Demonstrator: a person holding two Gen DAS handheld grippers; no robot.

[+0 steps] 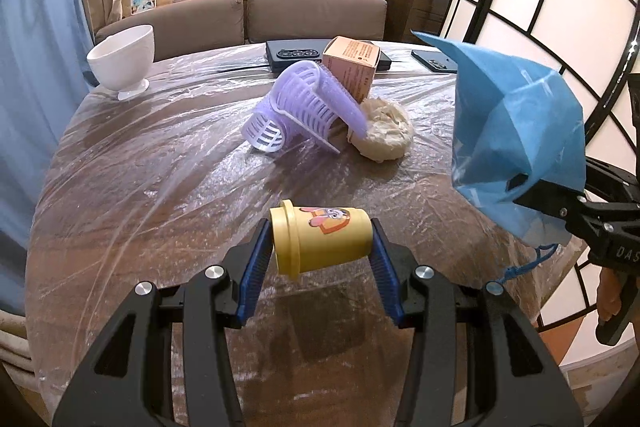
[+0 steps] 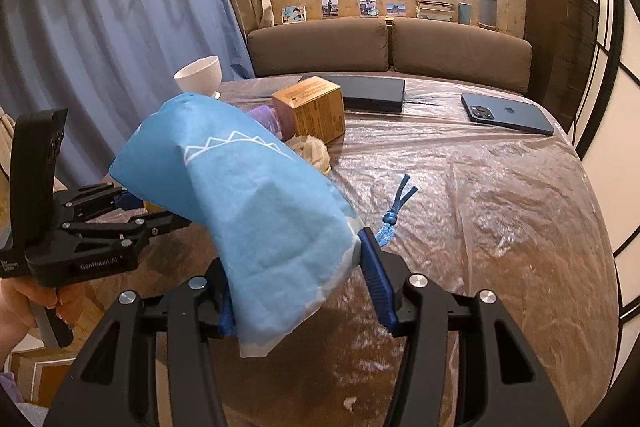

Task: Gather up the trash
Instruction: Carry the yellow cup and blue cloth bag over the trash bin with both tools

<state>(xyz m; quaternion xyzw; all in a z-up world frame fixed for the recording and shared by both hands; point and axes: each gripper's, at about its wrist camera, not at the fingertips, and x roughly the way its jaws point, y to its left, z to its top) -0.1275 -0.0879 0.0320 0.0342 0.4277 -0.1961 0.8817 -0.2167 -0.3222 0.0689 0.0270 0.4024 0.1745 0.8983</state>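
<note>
While the left gripper [image 1: 322,247] clamps a yellow lidded cup [image 1: 320,242] sideways just above the plastic-covered table [image 1: 160,187], the right gripper [image 2: 298,287] pinches a blue drawstring bag [image 2: 256,211] at its 3 o'clock; lilac basket [image 1: 298,107], crumpled paper wad [image 1: 384,135] and cardboard box [image 1: 352,67] sit at 12 o'clock.

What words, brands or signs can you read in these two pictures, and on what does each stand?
"GenRobot.AI": white lettering on the left gripper body.
"DAS", cut off: on the right gripper body.
Apple logo, no words: on the phone.
Print on the cardboard box: too small to read.
</note>
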